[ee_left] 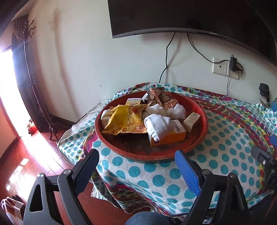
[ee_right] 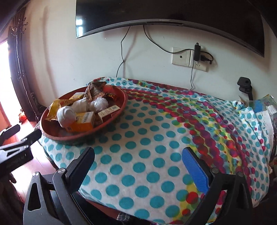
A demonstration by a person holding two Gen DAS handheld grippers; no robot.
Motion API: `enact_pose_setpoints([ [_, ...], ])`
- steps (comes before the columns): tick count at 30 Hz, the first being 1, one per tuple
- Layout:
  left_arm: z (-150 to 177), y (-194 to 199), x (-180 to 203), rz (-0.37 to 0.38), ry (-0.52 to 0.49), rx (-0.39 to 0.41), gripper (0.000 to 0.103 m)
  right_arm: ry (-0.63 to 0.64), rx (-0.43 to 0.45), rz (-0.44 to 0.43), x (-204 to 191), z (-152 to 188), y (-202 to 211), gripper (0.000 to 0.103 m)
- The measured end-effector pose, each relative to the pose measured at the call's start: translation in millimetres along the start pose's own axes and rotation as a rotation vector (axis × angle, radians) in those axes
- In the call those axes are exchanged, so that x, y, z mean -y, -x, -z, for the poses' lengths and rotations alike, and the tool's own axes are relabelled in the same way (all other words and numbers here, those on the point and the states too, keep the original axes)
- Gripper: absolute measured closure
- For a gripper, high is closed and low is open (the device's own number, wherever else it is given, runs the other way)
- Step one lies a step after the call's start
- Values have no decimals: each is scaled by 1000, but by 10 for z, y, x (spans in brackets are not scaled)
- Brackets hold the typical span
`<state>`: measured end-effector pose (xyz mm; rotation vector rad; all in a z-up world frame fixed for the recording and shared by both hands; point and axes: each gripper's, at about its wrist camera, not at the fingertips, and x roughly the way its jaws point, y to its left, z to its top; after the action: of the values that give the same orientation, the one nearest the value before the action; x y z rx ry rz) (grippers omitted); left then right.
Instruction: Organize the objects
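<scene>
A round red tray (ee_left: pixel 110 145) (ee_right: pixel 121 107) sits at the table's left end. It holds a yellow snack bag (ee_left: pixel 124 119), brown snack packets (ee_left: pixel 161 98), white rolled socks (ee_left: pixel 155 126) (ee_right: pixel 66 114), an orange box (ee_left: pixel 171 136) (ee_right: pixel 84 122) and small boxes (ee_left: pixel 191 120). My left gripper (ee_left: pixel 136 166) is open just in front of the tray, nothing between its fingers. My right gripper (ee_right: pixel 138 164) is open over bare polka-dot cloth (ee_right: pixel 147 155), well right of the tray, and is empty.
A dotted cloth (ee_left: pixel 225 147) covers the table against a white wall with a mounted screen (ee_right: pixel 164 12), cables and a socket (ee_right: pixel 190 58). A black clamp (ee_right: pixel 245 86) and clutter (ee_right: pixel 261 105) stand at the far right. A coat stand (ee_left: pixel 26 69) and wooden floor lie left.
</scene>
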<state>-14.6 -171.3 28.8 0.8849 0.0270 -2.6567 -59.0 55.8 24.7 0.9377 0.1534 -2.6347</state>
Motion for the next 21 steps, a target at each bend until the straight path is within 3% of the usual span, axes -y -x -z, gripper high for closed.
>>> enact_pose_setpoints([
  [6,72,314,230,-10,-20,38,12,73,0,5,86,307,390,0],
  [10,92,470,245,-37,25,61,12,120,2,7,60,414,512,0],
  [21,76,562,222,20,68,103,12,145,-48,-13,-13,549,345,0],
])
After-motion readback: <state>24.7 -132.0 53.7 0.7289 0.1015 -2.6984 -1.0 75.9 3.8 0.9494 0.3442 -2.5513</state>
